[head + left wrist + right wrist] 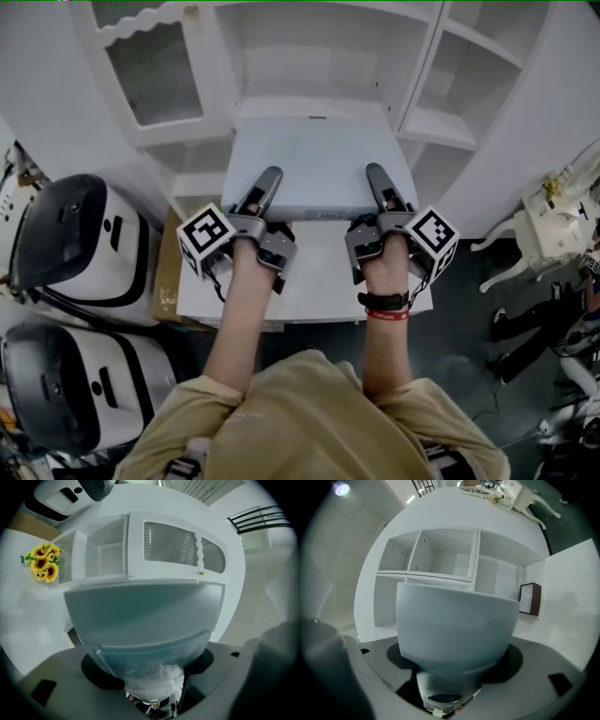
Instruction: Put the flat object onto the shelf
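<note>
Left gripper [261, 195] and right gripper [382, 192] jaws clamp the panel [319, 159]; they should keep it level, sliding into the shelf [323, 56].

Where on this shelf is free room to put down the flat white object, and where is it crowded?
The wide middle compartment, between the glazed door and the right-hand cubbies, looks bare, straight ahead of the flat object. The cubbies look empty too, but narrower. Crowded: the left side, with two white-and-black machines.
</note>
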### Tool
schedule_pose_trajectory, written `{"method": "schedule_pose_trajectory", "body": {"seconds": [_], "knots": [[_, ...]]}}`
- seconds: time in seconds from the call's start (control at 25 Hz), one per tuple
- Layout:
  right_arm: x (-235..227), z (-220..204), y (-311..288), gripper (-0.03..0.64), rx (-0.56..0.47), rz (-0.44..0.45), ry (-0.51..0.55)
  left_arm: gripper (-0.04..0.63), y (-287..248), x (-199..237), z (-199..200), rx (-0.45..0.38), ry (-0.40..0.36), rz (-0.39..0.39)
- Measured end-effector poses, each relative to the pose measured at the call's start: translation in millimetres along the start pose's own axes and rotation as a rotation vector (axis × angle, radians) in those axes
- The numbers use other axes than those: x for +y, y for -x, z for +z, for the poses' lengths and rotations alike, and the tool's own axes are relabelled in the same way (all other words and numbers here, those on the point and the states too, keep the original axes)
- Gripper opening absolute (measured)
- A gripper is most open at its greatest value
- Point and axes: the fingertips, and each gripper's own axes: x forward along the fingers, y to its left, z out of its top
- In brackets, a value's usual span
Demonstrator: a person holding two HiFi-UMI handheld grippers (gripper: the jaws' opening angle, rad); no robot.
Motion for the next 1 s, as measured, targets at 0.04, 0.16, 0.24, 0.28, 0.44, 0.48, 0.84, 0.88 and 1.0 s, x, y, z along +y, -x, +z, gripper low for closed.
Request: {"method": "schedule_pose_trajectory", "body": {"seconds": [0.04, 0.16, 0.24, 0.28, 0.44, 0.48, 0.84, 0.88, 1.0], "knots": [[0, 0, 1, 0.365, 0.0, -0.002, 0.005, 0.337, 0, -1, 0, -0.001, 0.0, -0.01], [7, 9, -17, 0.365, 0.002, -0.015, 0.012, 0.337, -21, -8, 7, -0.003, 0.007, -0.013], [11, 18, -32, 0.365, -0.003, -0.014, 0.006, 0.337, -36, -12, 13, -0.002, 0.011, -0.007], [12, 20, -35, 0.365, -0.005, -0.012, 0.001, 0.337, -40, -13, 14, -0.002, 0.011, -0.006], [13, 24, -39, 0.365, -0.009, -0.002, -0.014, 0.337, -45, -16, 13, -0.007, -0.001, -0.01], [14, 26, -42, 0.365, -0.007, 0.008, -0.014, 0.337, -47, -17, 14, -0.008, -0.007, -0.011], [6, 31, -68, 0.365, 0.005, -0.003, -0.032, 0.337, -69, -7, 29, -0.009, -0.017, 0.021], [5, 32, -71, 0.365, 0.006, -0.003, -0.033, 0.337, -73, -7, 30, -0.014, -0.014, 0.02], [4, 37, -84, 0.365, 0.012, -0.002, -0.037, 0.337, -83, -6, 37, -0.025, -0.016, 0.025]]}}
